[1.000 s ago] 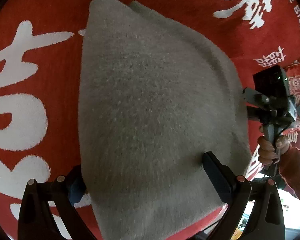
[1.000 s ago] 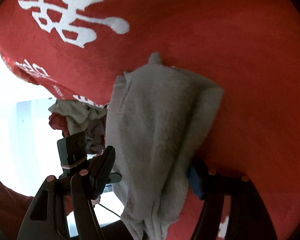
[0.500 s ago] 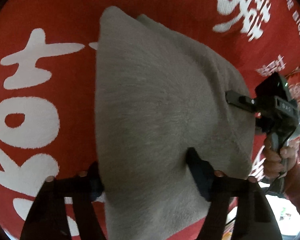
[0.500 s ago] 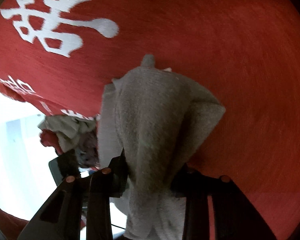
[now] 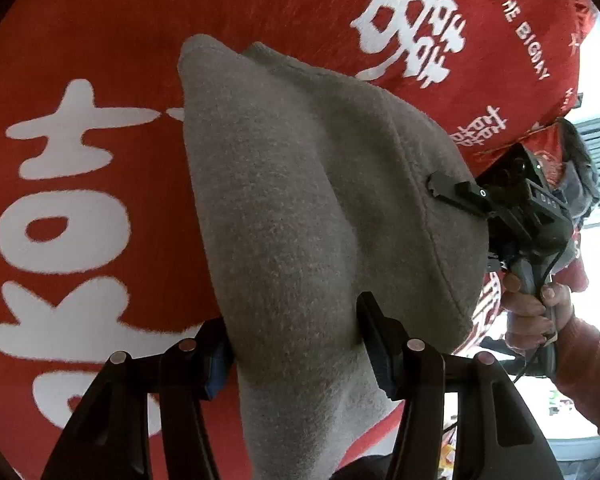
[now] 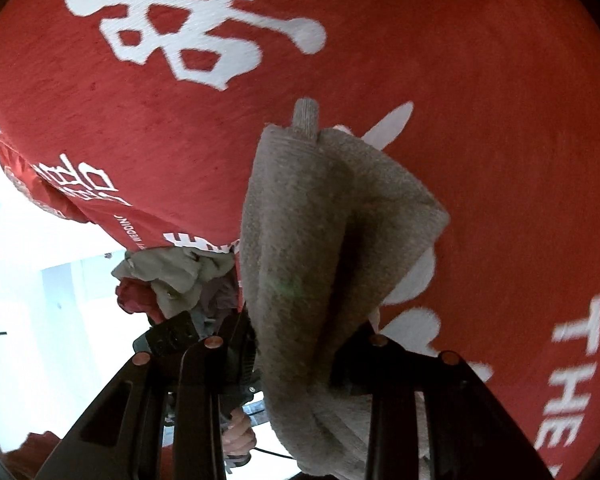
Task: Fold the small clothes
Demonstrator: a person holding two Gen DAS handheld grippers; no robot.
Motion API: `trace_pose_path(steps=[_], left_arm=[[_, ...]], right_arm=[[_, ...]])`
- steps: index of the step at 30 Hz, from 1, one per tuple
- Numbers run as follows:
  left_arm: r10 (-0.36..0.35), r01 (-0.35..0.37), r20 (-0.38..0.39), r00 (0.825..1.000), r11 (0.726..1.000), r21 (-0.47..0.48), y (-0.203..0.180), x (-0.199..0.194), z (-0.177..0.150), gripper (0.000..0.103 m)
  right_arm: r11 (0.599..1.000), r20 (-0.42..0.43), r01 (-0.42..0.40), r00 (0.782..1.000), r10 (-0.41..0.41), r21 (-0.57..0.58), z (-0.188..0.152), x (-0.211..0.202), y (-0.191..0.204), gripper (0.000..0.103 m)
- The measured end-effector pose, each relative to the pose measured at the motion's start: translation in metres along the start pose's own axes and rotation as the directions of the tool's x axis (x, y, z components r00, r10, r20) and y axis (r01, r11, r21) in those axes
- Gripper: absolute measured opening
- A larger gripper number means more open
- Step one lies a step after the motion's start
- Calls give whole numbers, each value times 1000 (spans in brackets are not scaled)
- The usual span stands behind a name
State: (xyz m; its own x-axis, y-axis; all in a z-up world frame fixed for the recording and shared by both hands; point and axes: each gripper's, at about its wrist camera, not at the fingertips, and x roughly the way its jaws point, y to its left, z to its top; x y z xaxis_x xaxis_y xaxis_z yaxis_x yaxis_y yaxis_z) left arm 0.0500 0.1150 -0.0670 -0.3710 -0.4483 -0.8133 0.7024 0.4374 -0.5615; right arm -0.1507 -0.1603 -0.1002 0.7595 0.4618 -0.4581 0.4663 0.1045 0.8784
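The red woven cloth with white print (image 5: 100,32) that covers the surface bears large white Chinese double-happiness characters (image 5: 416,20), and beside them, in small white capitals near its edge, the words "THE BIG DAY" (image 5: 524,32). In the right wrist view the same red cloth (image 6: 480,100) shows big white capitals "THE" (image 6: 576,352) at the right; smaller white lettering along its hanging edge is too blurred to read.

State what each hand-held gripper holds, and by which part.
Both hold the grey garment: left hand-held gripper, closing, bunches its near edge; right hand-held gripper pinches the opposite side edge.
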Motion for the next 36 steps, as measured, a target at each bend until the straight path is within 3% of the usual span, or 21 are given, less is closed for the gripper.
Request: trace_pose_path(steps=[8, 15, 19, 22, 26, 28, 30, 32, 34, 36], left_arm=[[35, -35, 30, 999, 999, -7, 5, -33, -25, 57], [98, -96, 23, 995, 994, -49, 34, -44, -59, 57], [133, -131, 23, 991, 988, -78, 55, -32, -73, 58], [178, -174, 17, 984, 977, -120, 75, -25, -83, 58], [216, -209, 34, 976, 967, -149, 82, -28, -89, 73], [260, -253, 40, 965, 959, -128, 77, -34, -92, 73], [327, -321, 44, 944, 942, -99, 69, -39, -94, 86], [379, -374, 69, 923, 925, -72, 59, -43, -94, 87], [397, -393, 79, 915, 918, -60, 51, -45, -94, 87], [405, -401, 84, 911, 914, -60, 46, -47, -92, 100]], right_arm=[[1000, -18, -23, 1000, 23, 8, -49, 19, 26, 36], [1000, -60, -28, 998, 28, 5, -89, 68, 32, 36], [1000, -86, 5, 996, -7, -21, -98, 96, 28, 36], [996, -94, 71, 993, -76, -53, -99, 112, 22, 36], [980, -42, 195, 980, -197, -50, -93, 104, 12, 46], [952, -17, 300, 953, -302, -62, -93, 94, 12, 56], [927, 16, 369, 930, -368, -70, -98, 81, 16, 58], [917, 53, 393, 919, -390, -70, -106, 70, 24, 58], [926, 75, 371, 927, -367, -63, -119, 61, 32, 58], [940, 64, 338, 940, -335, -43, -131, 59, 28, 58]])
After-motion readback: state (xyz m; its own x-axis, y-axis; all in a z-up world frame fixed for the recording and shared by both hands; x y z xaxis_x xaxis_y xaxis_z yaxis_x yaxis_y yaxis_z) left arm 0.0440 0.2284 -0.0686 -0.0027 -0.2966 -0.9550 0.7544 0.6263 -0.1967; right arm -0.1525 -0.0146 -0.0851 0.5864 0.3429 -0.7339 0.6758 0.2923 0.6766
